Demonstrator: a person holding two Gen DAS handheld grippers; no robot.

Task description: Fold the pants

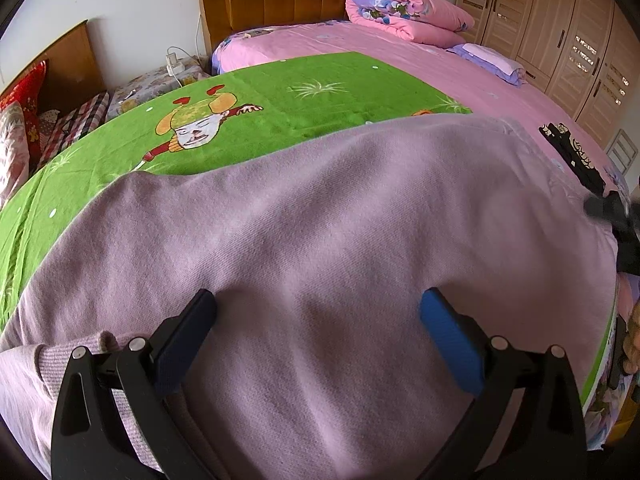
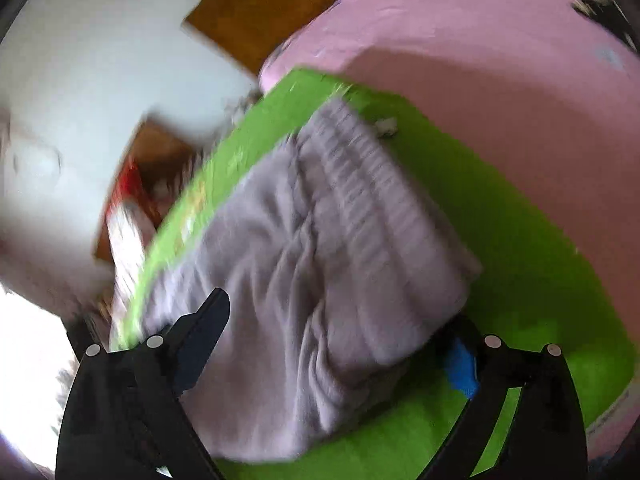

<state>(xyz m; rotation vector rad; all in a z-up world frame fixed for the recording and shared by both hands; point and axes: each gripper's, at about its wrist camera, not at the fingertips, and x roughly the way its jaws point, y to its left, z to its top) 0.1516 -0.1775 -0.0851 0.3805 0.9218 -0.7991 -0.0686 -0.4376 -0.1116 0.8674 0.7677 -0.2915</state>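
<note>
The left gripper (image 1: 318, 312) has its fingers (image 1: 448, 340) wide apart, low over the pale lilac pants (image 1: 320, 220), with smooth cloth filling the gap between them; they clamp nothing, and whether the tips press the fabric I cannot tell. The right gripper (image 2: 340, 344) also has its fingers (image 2: 200, 336) spread, one on each side of a bunched, ribbed part of the pants (image 2: 320, 240). The blue finger is partly hidden under the cloth edge, so they straddle the fabric without pinching it (the picture is badly smeared, so fine contact is unclear).

The pants lie on a green sheet (image 1: 280, 96) spread over a pink bed (image 1: 440, 68).

As a judgement, the fold is partway: in the left wrist view the garment lies as one broad flat panel, and the right wrist view seems to show layers stacked near the ribbed band, so at least one fold looks made. A final halving and smoothing probably remain.

The left view alone shows the flat expanse, a ribbed cuff (image 1: 60, 364) at the lower left, the rolled pink quilt (image 1: 404, 12) and the wardrobe (image 1: 560, 32). Only the right view shows the ribbed, creased end and the green margin around it.
</note>
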